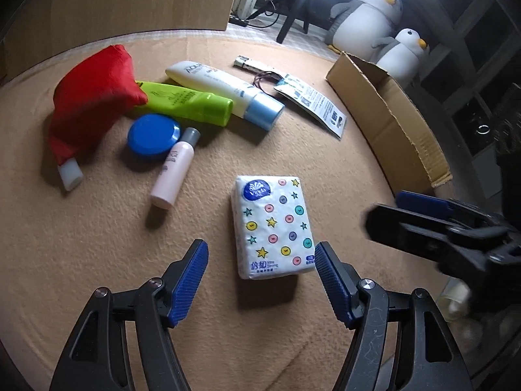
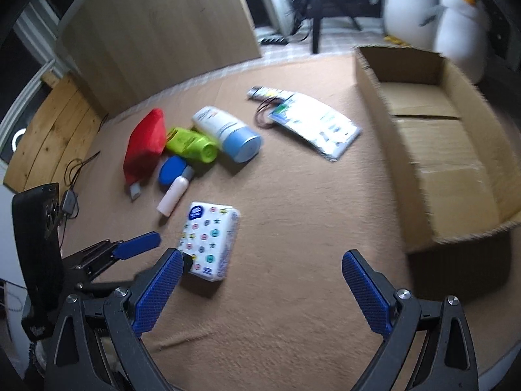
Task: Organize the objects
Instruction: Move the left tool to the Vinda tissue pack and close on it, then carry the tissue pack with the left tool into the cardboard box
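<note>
A white tissue pack [image 1: 273, 226] with stars and buttons lies on the tan blanket, just ahead of my open, empty left gripper [image 1: 262, 254]; it also shows in the right wrist view [image 2: 210, 241]. My right gripper [image 2: 262, 265] is open and empty over bare blanket, right of the pack. Further off lie a red pouch [image 1: 94, 97], a green tube [image 1: 189, 102], a white tube with a blue cap [image 1: 224, 93], a blue round jar [image 1: 153, 137], a small pink bottle [image 1: 174, 169] and a flat printed packet [image 1: 312, 104].
An open, empty cardboard box [image 2: 449, 150] stands at the right edge of the blanket. Two plush penguins [image 2: 456, 26] sit behind it. A large cardboard sheet [image 2: 156, 32] stands at the back left. A small tube [image 1: 250, 64] lies beyond the packet.
</note>
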Motion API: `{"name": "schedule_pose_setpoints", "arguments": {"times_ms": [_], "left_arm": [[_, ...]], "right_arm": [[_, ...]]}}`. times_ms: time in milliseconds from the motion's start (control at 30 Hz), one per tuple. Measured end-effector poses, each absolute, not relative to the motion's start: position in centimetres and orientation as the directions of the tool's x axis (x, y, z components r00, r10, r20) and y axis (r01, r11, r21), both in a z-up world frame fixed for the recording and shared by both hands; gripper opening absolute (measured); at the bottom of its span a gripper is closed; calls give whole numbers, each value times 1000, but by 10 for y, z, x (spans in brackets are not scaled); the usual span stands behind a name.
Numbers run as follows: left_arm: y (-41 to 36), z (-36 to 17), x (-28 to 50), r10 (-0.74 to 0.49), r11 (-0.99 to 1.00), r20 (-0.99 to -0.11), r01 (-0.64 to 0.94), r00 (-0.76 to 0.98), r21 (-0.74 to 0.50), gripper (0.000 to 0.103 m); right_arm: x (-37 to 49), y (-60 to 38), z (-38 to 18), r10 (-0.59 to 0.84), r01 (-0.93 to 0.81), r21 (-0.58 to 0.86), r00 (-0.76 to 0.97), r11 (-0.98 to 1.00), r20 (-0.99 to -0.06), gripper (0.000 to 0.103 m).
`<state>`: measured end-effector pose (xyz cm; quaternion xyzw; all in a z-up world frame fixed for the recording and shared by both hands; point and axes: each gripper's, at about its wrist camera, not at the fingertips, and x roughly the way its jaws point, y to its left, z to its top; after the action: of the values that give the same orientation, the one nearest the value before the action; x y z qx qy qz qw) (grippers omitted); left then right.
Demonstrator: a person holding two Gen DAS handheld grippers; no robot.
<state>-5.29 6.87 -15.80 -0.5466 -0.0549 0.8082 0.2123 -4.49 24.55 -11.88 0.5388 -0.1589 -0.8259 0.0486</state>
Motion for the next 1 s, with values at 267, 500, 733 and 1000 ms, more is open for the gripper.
{"name": "schedule_pose_setpoints", "arguments": {"times_ms": [267,500,733,1000], "left_arm": [[71,-166,-54,438,-889,-851,-279,-290,-363,71],[74,-171,-53,462,-878,-844,-279,-272,-390,60],[81,-177,-51,469,-872,-843,-285,-262,-397,49],[92,-172,-46,466,-877,-837,-277,-288,-393,46]], "right_arm": [[-71,227,-144,-317,-57,353,-325,-934,-891,71],[-82,222,-163,-379,-73,408,-252,-910,-890,57],[-84,215,-170,-411,-42,430,-220,-902,-884,45],[-83,214,-167,-411,-15,425,-226,-905,-883,38]]}}
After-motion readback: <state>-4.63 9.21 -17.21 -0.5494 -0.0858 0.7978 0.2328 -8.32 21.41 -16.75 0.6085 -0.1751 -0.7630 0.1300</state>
